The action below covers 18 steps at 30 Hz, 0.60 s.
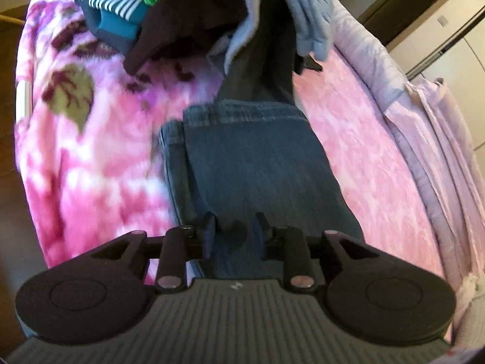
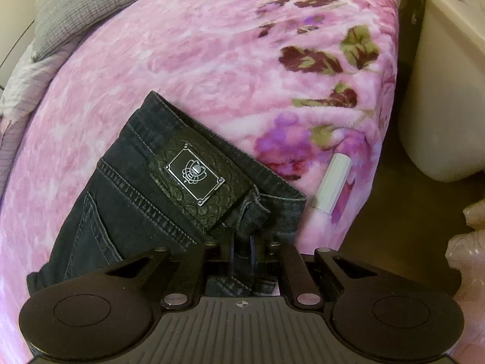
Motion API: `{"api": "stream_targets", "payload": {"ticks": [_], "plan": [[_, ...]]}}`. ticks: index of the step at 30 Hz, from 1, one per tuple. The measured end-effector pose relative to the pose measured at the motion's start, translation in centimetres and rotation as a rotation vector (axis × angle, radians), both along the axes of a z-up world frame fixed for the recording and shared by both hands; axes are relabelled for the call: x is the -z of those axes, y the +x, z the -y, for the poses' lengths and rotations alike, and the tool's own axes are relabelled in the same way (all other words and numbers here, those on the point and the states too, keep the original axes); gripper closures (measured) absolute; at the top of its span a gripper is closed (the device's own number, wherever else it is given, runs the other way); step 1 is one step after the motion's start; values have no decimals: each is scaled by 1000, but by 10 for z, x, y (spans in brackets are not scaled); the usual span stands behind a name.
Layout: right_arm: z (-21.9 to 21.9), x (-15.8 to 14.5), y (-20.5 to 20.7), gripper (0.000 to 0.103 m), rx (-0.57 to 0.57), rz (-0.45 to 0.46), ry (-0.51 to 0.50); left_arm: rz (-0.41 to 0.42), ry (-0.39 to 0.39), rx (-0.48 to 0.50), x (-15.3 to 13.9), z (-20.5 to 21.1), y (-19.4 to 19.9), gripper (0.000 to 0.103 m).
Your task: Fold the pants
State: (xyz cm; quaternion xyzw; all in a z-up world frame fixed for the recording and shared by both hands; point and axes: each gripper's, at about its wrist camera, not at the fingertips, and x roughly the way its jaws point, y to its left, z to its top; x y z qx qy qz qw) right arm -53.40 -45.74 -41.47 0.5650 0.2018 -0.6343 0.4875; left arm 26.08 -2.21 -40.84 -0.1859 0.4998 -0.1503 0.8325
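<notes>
Gripping the waistband edge of the jeans (image 2: 157,188), the right gripper (image 2: 241,250) has its 2 fingers drawn nearly together, with a bunched fold of dark denim pinched between them just below the embossed leather patch (image 2: 200,179) and its metal plate. The left gripper (image 1: 233,230) shows its 2 fingers (image 1: 209,227) parted by a moderate gap; blue denim lies between and under them, the tips touching the cloth, but whether they pinch it cannot be told from this view.

Outward from the fingers, the left wrist view shows the jeans' legs (image 1: 254,166) laid flat, 1 upon the other, hems (image 1: 239,115) pointing away from the gripper. The garment rests on a pink floral blanket (image 2: 212,45) covering a bed. Beyond the hems sits a heap of other clothing (image 1: 169,9), including striped, green and pale blue pieces. A white tube (image 2: 333,183) lies on the blanket just beside the waistband, apart from it. A grey pillow (image 2: 81,3) occupies the far corner.
</notes>
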Motion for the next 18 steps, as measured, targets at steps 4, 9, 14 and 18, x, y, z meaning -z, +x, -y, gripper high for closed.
{"api": "stream_targets", "payload": {"ticks": [4,9,14,18], "plan": [[0,0,-2,98,0,11,-2,7,52,-20,-4,-1,15,94],[0,-15,-1,100,-65,-33,-37,97,152,109,-26,7,15,103],[-6,-28,-16,100,-56,19,-78,143,209,197,-44,-3,8,103],[-7,-26,-17,100,-51,15,-81,181,266,248,-35,4,3,103]]}}
